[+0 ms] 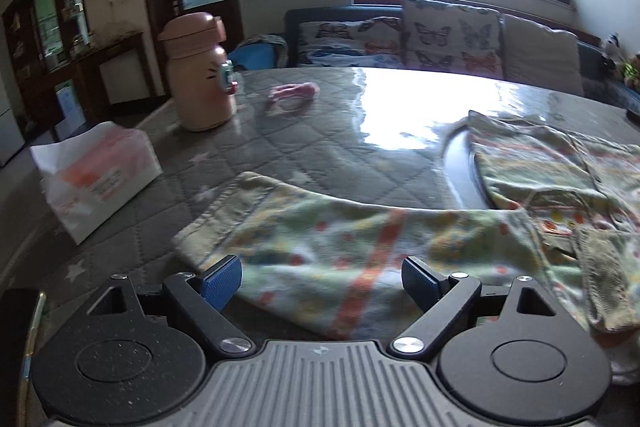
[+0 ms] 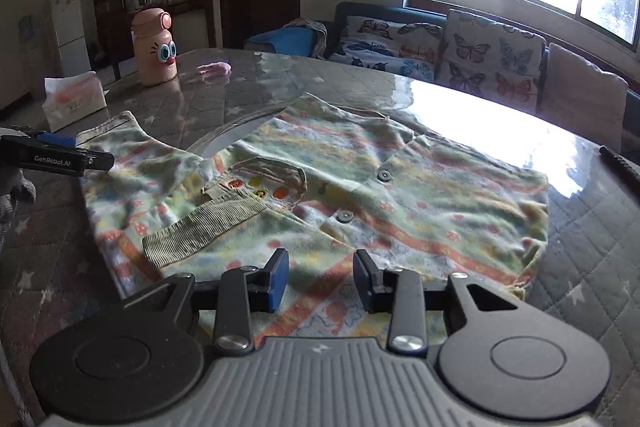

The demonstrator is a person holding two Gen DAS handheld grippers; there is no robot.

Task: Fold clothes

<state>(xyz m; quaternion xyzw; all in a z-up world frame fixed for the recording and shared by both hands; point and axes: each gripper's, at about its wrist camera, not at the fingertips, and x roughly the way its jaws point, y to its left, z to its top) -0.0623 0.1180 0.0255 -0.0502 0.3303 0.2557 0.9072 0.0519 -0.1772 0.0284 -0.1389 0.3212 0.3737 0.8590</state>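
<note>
Small pastel patterned knit cardigan with orange stripes and grey buttons [image 2: 360, 187] lies flat on the grey quilted star-print table cover under glossy clear film [image 2: 580, 267], well on the near side of the pink cartoon-face bottle [image 2: 154, 47], one sleeve spread out to the bottle's side

Left gripper [image 1: 320, 283]: tongs spread wide, nothing between the pads, hovering over the sleeve [image 1: 304, 239] near its ribbed cuff. Right gripper [image 2: 320, 279]: tongs part-open with a clear gap, nothing pinched, over the hem edge nearest the camera

Handling, my read: light, soft, fully limp, so no stiffness to carry a fold; it'll sag and drag wherever it isn't held. The film under it looks slick, so the garment likely slides if pulled sideways; lift, don't drag. Knit bunches easily, so pinch one layer cleanly

Where to grab: ribbed cuff for the sleeve (thicker, grippier), and hem corner or side seam for the body. Avoid the buttons [image 2: 385, 175] and the loose ribbed collar strip [image 2: 200, 227]; pads would slip or skew the fold
</note>
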